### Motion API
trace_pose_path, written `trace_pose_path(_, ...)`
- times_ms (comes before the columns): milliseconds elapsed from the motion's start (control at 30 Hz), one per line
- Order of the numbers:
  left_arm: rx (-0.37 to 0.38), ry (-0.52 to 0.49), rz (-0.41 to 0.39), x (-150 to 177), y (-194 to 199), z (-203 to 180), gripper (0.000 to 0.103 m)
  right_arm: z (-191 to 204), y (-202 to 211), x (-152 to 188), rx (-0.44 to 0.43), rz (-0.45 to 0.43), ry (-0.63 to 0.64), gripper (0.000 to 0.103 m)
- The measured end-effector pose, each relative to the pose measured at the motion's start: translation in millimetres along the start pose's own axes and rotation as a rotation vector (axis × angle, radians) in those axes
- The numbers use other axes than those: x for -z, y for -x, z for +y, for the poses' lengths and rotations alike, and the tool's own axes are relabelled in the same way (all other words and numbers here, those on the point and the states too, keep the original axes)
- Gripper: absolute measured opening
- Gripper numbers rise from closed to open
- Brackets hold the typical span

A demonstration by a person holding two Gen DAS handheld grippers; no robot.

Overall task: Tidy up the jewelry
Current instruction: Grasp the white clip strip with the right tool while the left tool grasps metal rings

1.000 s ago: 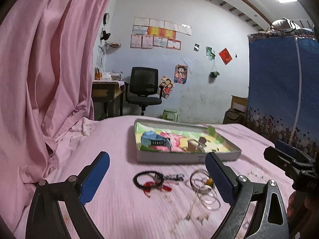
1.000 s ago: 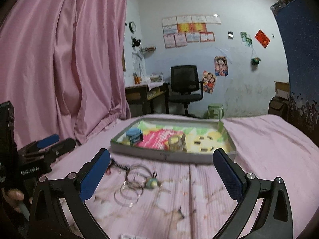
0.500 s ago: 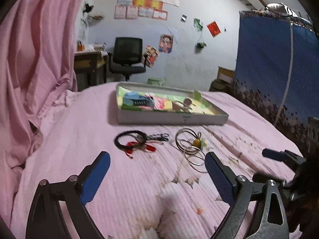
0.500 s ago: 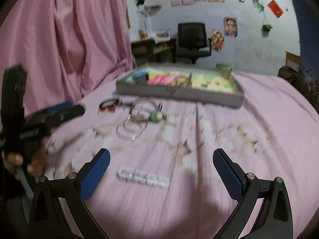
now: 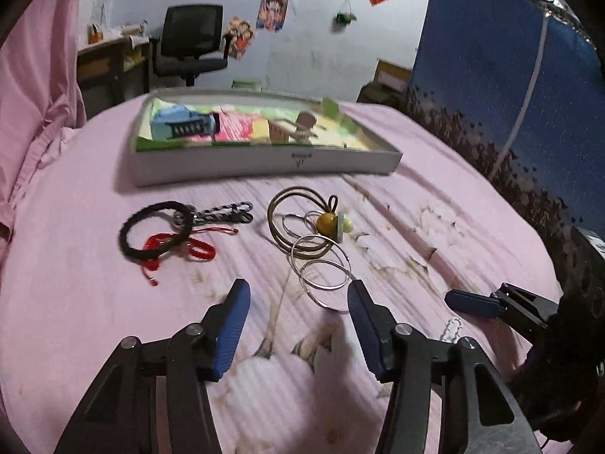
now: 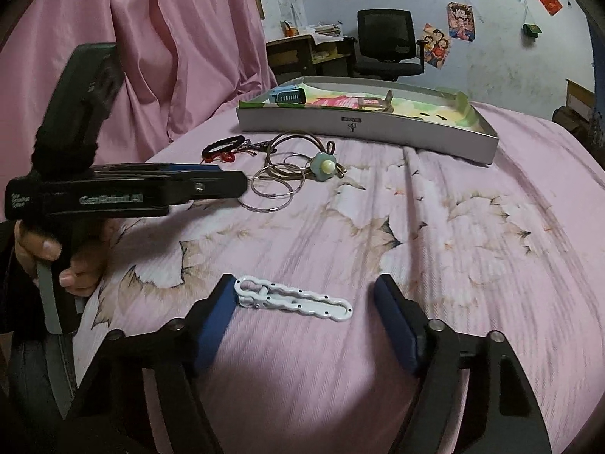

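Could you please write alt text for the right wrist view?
The open right gripper hovers over a white clip lying on a pink sheet. Beyond lie silver rings and a shallow box; at left, a hand holds the left gripper.

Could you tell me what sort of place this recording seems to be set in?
Probably a bedroom or home study: a pink floral bedsheet under the jewelry, an office chair beside a cluttered desk, posters on the wall.
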State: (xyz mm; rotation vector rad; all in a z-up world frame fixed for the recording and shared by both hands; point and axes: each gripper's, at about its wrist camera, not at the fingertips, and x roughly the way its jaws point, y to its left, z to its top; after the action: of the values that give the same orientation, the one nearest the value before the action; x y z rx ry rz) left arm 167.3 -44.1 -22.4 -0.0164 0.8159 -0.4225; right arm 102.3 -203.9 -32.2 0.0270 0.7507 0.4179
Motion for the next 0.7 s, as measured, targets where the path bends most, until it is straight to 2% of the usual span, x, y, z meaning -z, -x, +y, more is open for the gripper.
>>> trace_pose_path(100, 0.011, 0.001, 0.025, -4.8, -8.6, -3.0, 0.051, -1.4, -3.6, 0.7, -0.012, 0.003, -0.012, 0.060)
trace_pose_path(167, 0.011, -0.002, 0.054, -7.1, -16.8, -4.6, 0.047, -1.6, -4.6, 1.9, -0.016, -0.001, -0.015, 0.054)
trace_pose_path(267, 0.006, -0.001, 0.081, -10.3, -25.4, -3.8, 0.040, -2.1, -4.7, 4.7, -0.023, -0.011, -0.021, 0.053)
trace_pose_path(367, -0.001, 0.007, 0.093, -11.4, -29.4, -2.8, 0.026, -2.7, -3.7, 7.2, -0.026, -0.025, -0.031, 0.053)
trace_pose_path(433, 0.000, 0.018, 0.095, -10.4, -29.0, -0.1, 0.011, -2.7, -2.0, 8.6, -0.026, -0.035, -0.037, 0.053)
trace_pose_path(467, 0.003, 0.029, 0.092, -9.2, -27.8, 1.5, 0.008, -2.6, -1.5, 9.2, -0.025, -0.038, -0.039, 0.053)
trace_pose_path(700, 0.005, 0.029, 0.022, -0.6, -9.9, 0.2, 0.005, -2.5, 6.2, 13.0, -0.011, -0.074, -0.058, 0.053)
